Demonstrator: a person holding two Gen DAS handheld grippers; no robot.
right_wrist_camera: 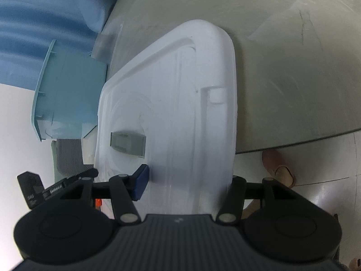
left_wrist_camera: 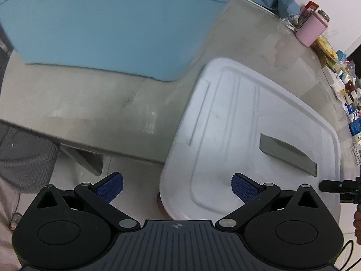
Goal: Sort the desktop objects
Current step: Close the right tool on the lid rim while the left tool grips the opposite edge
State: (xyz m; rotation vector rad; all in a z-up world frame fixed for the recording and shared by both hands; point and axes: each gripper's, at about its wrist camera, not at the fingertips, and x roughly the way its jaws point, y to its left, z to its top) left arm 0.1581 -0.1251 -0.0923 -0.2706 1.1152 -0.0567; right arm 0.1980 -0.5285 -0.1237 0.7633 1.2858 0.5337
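A white plastic lid point(left_wrist_camera: 248, 135) with a slot handle hangs partly over the grey table's near edge. It also shows in the right wrist view point(right_wrist_camera: 180, 101). My left gripper point(left_wrist_camera: 177, 188) is open, its blue pads apart at the lid's near corner, one pad over the lid. My right gripper point(right_wrist_camera: 187, 183) straddles the lid's near edge: the left blue pad point(right_wrist_camera: 142, 181) lies on top, the right finger is hidden under the lid. I cannot tell whether it clamps the lid.
A light blue bin point(left_wrist_camera: 101, 22) stands on the table point(left_wrist_camera: 90, 103) at the left; it also shows in the right wrist view point(right_wrist_camera: 67, 94). A pink cup point(left_wrist_camera: 310, 30) and several small bottles point(left_wrist_camera: 345, 85) line the far right edge. A foot point(right_wrist_camera: 279, 164) stands below the table.
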